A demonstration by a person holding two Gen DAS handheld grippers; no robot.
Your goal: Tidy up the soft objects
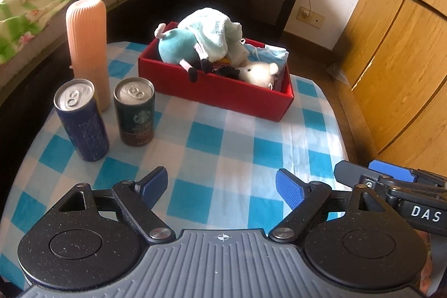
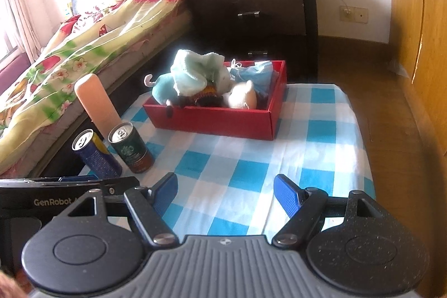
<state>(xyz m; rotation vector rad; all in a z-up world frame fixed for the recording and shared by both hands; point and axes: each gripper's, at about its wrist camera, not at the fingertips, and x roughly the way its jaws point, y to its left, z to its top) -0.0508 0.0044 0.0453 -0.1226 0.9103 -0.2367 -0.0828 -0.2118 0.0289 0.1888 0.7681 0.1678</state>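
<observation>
Nearest to the cameras, the left gripper (image 1: 222,187) and the right gripper (image 2: 225,193) both hang over the table with their blue pads wide apart, and nothing is between them. In the left wrist view the right gripper shows at 4 o'clock, close beside.

Under them lies a tablecloth (image 1: 229,147) in blue and white squares, a little wrinkled, covering the whole top with its rounded corners. At about 10 o'clock from the left gripper stand two drink cans just beside each other: a dark blue can (image 1: 81,120) and a green and brown can (image 1: 134,111), both upright and unopened. Behind them, touching or nearly touching the blue one, stands a tall ribbed peach cylinder (image 1: 88,46).

Further, at 12 o'clock, a red box (image 1: 223,95) sits on the far part of the cloth. The soft things are inside it: a teal plush toy (image 1: 174,46), a pale towel (image 1: 212,31) heaped over it, a white plush toy (image 1: 258,73) and a blue face mask (image 1: 269,53).

Beyond the table, at 11 o'clock, is a bed with a flowered quilt (image 2: 83,46); at 12 o'clock a dark nightstand (image 2: 262,10); at 2 o'clock a wooden wardrobe (image 1: 399,60) on a wooden floor.
</observation>
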